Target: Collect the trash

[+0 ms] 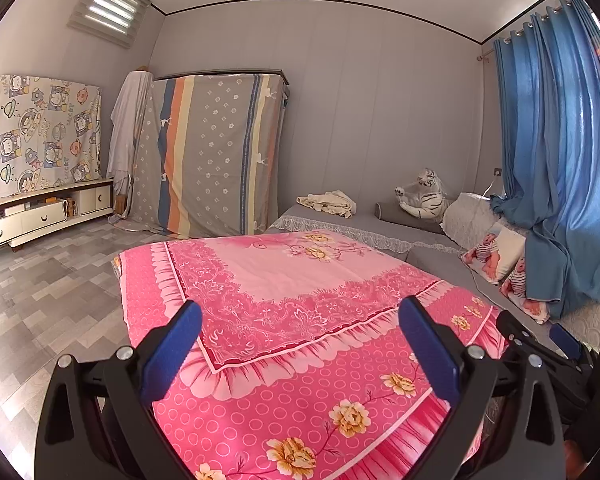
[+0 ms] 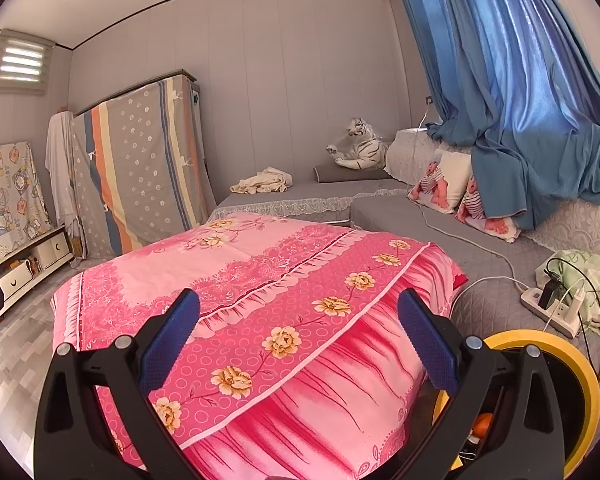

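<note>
Nearest in the left wrist view, the left gripper [image 1: 300, 344] hangs over the pink floral cloth [image 1: 300, 320] with its blue-padded fingers [image 1: 172, 356] spread wide and nothing between them. The right gripper [image 2: 298, 338] is likewise wide apart and empty above the same cloth, and its black frame also shows at the right edge of the left view. Just below and right of the right gripper sits a yellow-rimmed bin [image 2: 580, 380], partly hidden by the gripper frame; inside it something orange [image 2: 482, 424] and some dark bits can be made out, too small to identify. No loose trash can be made out on the cloth itself, which covers a raised flat surface and hangs down its near side. Beside the bin, on the grey quilted mattress [image 2: 440, 236], lies a white power strip [image 2: 550, 310] with plugs and cables, and a pale green cloth [image 2: 580, 276] just behind it. Further along rest two baby-print pillows [image 2: 448, 188] under the hem of the blue curtain [image 2: 500, 80]. Beyond, a crumpled cream cloth [image 2: 266, 181] lies on the mattress, with a white tiger plush [image 2: 360, 148] on a grey bolster. Far left, a striped sheet [image 1: 216, 152] drapes a tall frame, near a low white cabinet [image 1: 40, 216].
</note>
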### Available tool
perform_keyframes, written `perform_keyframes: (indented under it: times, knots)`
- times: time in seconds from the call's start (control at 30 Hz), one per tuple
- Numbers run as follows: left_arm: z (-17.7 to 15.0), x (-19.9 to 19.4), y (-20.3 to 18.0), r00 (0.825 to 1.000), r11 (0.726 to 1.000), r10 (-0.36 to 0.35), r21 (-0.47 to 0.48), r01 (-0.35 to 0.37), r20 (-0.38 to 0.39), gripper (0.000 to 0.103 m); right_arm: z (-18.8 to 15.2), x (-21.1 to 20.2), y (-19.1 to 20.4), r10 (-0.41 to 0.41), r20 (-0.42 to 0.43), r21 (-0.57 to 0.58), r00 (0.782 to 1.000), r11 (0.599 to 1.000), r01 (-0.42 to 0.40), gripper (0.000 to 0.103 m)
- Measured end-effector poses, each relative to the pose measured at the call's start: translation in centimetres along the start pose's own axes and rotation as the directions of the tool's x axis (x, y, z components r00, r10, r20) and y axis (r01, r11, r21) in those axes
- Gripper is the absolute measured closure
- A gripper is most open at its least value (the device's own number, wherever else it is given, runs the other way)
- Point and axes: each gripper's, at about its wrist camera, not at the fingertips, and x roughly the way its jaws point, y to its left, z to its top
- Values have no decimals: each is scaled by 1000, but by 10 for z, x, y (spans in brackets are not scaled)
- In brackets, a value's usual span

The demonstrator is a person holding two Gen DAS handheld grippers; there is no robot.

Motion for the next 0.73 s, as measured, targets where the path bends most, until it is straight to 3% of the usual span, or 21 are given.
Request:
perform_keyframes:
  times: [0.73]
  knots:
    - [0,5,0,1000,1000,-11,-5,11,-19,8,-2,2,-1,0,-11,6,1000,1000,0,9]
